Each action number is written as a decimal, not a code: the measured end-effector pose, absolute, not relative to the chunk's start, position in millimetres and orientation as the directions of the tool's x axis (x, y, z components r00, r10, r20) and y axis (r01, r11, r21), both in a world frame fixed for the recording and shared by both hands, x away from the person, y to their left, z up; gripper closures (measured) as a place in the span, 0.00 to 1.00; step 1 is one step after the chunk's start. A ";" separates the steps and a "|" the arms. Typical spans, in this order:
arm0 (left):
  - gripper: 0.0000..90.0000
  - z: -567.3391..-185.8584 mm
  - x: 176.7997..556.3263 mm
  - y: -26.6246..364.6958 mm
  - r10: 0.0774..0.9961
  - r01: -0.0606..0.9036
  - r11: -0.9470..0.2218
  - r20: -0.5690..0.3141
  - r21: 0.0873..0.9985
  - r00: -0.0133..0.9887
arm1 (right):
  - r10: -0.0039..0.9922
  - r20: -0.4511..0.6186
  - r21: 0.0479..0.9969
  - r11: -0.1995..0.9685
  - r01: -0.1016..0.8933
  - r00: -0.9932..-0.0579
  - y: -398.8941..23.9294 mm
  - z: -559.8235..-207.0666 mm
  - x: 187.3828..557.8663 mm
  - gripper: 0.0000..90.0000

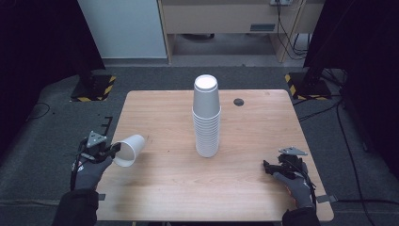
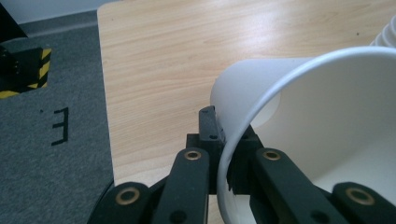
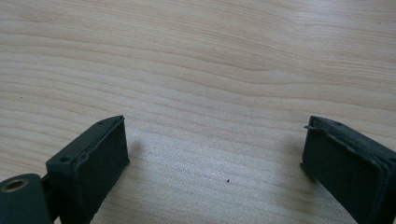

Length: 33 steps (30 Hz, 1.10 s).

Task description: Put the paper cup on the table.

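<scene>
One paper cup (image 1: 130, 149) is pinched at its rim by my left gripper's (image 1: 114, 149) fingers over the tabletop's (image 1: 160, 188) left edge; cup stack (image 1: 206, 117) mid-tabletop; right gripper (image 1: 268, 166) fingers spread, empty.

The high view looks forward and down over the whole tabletop (image 1: 244, 122), with the cup stack (image 1: 206, 117) at its middle. The left gripper view sits close above the tabletop's left edge, apparently facing that stack (image 2: 386, 35). The right gripper view looks down closely at bare wood.
</scene>
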<state>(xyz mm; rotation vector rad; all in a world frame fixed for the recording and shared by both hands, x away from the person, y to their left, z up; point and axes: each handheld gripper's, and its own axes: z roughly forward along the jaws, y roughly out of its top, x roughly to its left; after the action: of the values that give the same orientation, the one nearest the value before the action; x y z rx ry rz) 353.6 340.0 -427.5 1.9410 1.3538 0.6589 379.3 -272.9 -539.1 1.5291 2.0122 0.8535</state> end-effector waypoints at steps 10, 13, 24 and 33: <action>0.96 -422.9 366.2 335.7 0.941 0.682 -0.280 0.052 0.675 0.335 | 0.963 0.001 0.718 0.188 0.671 -0.271 -273.1 -539.1 379.4 0.08; 0.96 -422.7 369.4 334.6 0.939 0.702 -0.295 0.059 0.648 0.340 | 0.963 0.001 0.718 0.188 0.671 -0.270 -273.1 -539.1 379.4 0.08; 0.96 -415.0 379.6 330.7 0.928 0.773 -0.338 0.056 0.537 0.367 | 0.963 0.001 0.718 0.188 0.671 -0.271 -273.1 -539.1 379.4 0.08; 0.96 -415.3 383.9 328.6 0.929 0.831 -0.345 0.035 0.437 0.367 | 0.963 0.001 0.718 0.188 0.671 -0.270 -273.0 -539.1 379.4 0.08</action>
<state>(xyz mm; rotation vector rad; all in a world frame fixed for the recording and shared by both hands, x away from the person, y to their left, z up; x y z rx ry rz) 383.9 328.6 -415.3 2.2876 1.5422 0.3971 379.4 -273.0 -539.1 1.5269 2.0139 0.8525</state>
